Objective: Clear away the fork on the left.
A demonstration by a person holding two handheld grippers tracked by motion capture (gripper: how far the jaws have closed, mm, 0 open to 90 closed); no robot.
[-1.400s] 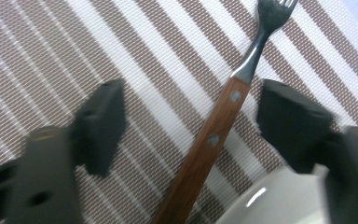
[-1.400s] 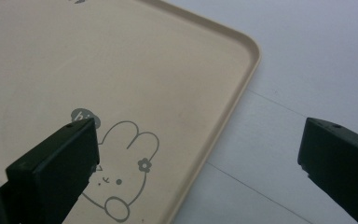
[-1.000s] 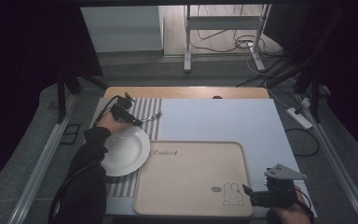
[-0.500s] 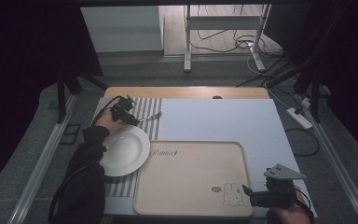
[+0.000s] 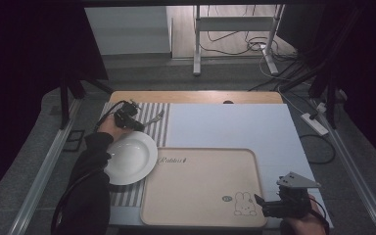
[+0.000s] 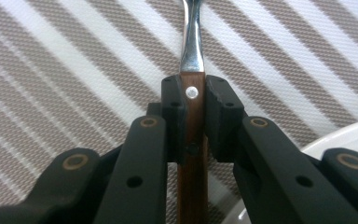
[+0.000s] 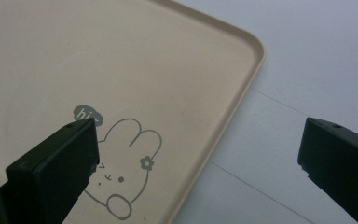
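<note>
A fork (image 5: 155, 118) with a brown wooden handle and a metal neck (image 6: 192, 42) lies on the striped placemat (image 5: 160, 131) at the far left. My left gripper (image 5: 127, 119) has just been closing and its pads now press both sides of the handle (image 6: 193, 93). A white plate (image 5: 129, 157) sits just in front of it, its rim (image 6: 349, 135) showing at the lower right. My right gripper (image 5: 262, 203) hovers open at the near right corner of the beige tray (image 5: 200, 186). Nothing lies between its jaws (image 7: 200, 149), above the tray's rabbit drawing (image 7: 126, 186).
The tray (image 7: 121, 60) holds nothing and lies on a pale blue table cover (image 5: 235, 125). A wooden strip (image 5: 191, 96) runs along the far edge. The person's left sleeve (image 5: 85, 191) lies along the near left side, and metal rails flank the table.
In the high view the left gripper stays at the fork's handle end with hardly any shift. The right gripper has kept still.
</note>
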